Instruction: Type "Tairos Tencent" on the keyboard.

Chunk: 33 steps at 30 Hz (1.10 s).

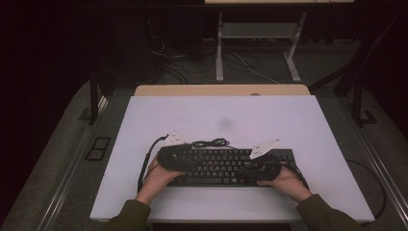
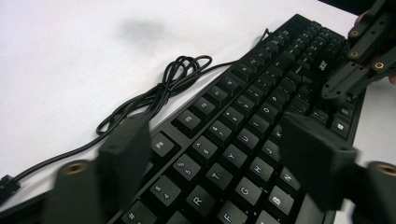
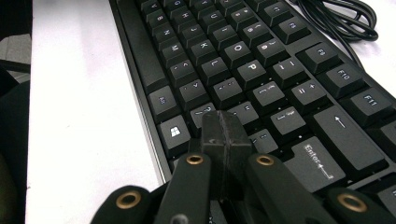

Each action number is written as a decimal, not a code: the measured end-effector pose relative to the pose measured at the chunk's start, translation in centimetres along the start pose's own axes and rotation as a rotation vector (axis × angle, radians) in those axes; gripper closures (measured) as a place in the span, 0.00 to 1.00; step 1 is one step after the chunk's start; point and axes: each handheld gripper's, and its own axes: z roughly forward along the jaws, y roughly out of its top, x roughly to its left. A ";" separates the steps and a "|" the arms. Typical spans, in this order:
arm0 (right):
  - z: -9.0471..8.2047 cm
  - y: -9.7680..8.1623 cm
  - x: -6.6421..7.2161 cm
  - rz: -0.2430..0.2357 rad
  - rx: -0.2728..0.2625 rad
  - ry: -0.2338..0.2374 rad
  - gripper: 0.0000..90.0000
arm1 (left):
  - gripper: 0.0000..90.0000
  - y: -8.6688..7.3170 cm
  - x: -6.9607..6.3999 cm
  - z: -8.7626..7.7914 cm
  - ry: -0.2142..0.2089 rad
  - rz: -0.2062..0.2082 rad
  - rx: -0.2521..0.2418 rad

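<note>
a flat black plastic keyboard (image 1: 226, 166) lies on the white worktop (image 1: 269, 120). the left tongs (image 2: 224, 154) hover spread wide above its keys. the right tongs (image 3: 226, 135) are pressed closed, empty, over the right end.

Bare table (image 1: 221, 113) beyond keyboard (image 1: 219, 166)

My hands cover both ends of the keyboard (image 1: 226, 166); its cable (image 2: 154, 95) runs off frame, plug blurred.

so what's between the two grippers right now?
Keyboard keys, nothing else. The high view shows the left gripper and right gripper over opposite ends; its coiled cable lies behind, on the table.
</note>
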 end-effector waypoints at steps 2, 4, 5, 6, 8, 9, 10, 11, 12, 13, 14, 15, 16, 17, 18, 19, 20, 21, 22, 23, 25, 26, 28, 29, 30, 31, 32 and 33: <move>0.0 0.0 0.0 0.000 0.000 0.000 0.99 | 0.34 0.0 0.0 0.0 -0.004 -0.001 0.004; 0.0 0.0 0.0 0.001 -0.001 0.000 0.99 | 0.44 0.0 0.1 0.0 -0.006 -0.004 0.008; 0.0 0.0 0.0 0.001 -0.001 0.000 0.99 | 0.44 0.0 0.1 0.0 -0.007 -0.004 0.012; 0.0 0.0 0.0 0.001 0.000 0.000 0.99 | 0.48 0.0 0.1 0.0 -0.008 0.001 0.019; 0.0 0.0 0.0 0.001 0.000 0.001 0.99 | 0.54 -0.1 0.1 0.0 -0.012 -0.002 0.026; 0.0 0.0 0.0 0.001 -0.001 0.000 0.99 | 0.58 -0.1 0.1 0.0 -0.013 -0.001 0.030; 0.0 0.0 0.0 0.002 0.000 0.000 0.99 | 0.65 -0.1 0.1 0.1 -0.012 0.000 0.035; 0.0 0.0 0.0 0.002 0.000 0.000 0.99 | 0.65 -0.1 0.1 0.1 -0.016 0.005 0.041; 0.0 0.0 0.0 0.002 -0.001 0.000 0.99 | 0.72 -0.1 0.1 0.1 -0.021 0.004 0.046; 0.0 0.0 0.0 0.002 -0.001 0.000 0.99 | 0.72 -0.1 0.1 0.2 -0.024 0.006 0.053; 0.0 0.0 0.0 0.002 0.001 0.000 0.99 | 0.79 -0.1 0.1 0.2 -0.025 0.008 0.056; 0.0 0.0 0.0 0.003 0.000 0.000 0.99 | 0.82 -0.1 0.1 0.2 -0.031 0.010 0.061; 0.0 0.0 0.0 0.004 0.000 0.000 0.99 | 0.86 -0.1 0.1 0.3 -0.036 0.008 0.068; 0.0 0.0 0.0 0.004 0.000 0.000 0.99 | 0.89 -0.1 0.0 0.3 -0.036 0.004 0.071; 0.0 0.0 0.0 0.004 0.000 0.000 0.99 | 0.92 -0.1 0.0 0.3 -0.040 -0.001 0.074; 0.0 0.0 0.0 0.004 0.000 0.001 0.99 | 0.95 -0.2 0.0 0.4 -0.043 -0.002 0.076; 0.0 0.0 0.0 0.004 0.000 0.001 0.99 | 0.95 -0.1 0.0 0.4 -0.043 0.001 0.082; 0.0 0.0 0.0 0.006 0.000 0.001 0.99 | 0.97 -0.1 0.0 0.4 -0.044 0.002 0.088; 0.0 0.0 0.0 0.006 0.000 0.001 0.99 | 0.99 -0.1 0.0 0.4 -0.046 0.004 0.091; 0.0 0.0 0.0 0.006 0.000 0.001 0.99 | 0.99 -0.1 0.0 0.4 -0.045 0.005 0.094; 0.0 0.0 0.0 0.004 -0.001 0.001 0.99 | 0.99 -0.2 0.0 0.5 -0.043 0.001 0.099; 0.0 0.0 0.0 0.005 -0.001 0.001 0.99 | 0.99 -0.2 0.0 0.5 -0.043 0.002 0.103; 0.0 0.0 0.0 0.005 -0.001 0.001 0.99 | 0.99 -0.2 0.0 0.6 -0.040 0.002 0.116; 0.0 0.0 0.0 0.005 -0.001 0.001 0.99 | 0.99 -0.2 0.0 0.7 -0.040 0.003 0.121; 0.0 0.0 0.0 0.005 -0.001 0.001 0.99 | 0.99 -0.2 0.0 0.8 -0.037 0.006 0.126; 0.0 0.0 0.0 0.005 -0.001 0.002 0.99 | 0.99 -0.3 -0.1 0.9 -0.035 0.004 0.127; 0.0 0.0 0.0 0.006 -0.001 0.002 0.99 | 0.99 -0.3 -0.1 0.9 -0.031 0.003 0.132; 0.0 0.0 0.0 0.006 -0.001 0.002 0.99 | 0.99 -0.3 -0.1 1.0 -0.031 0.006 0.136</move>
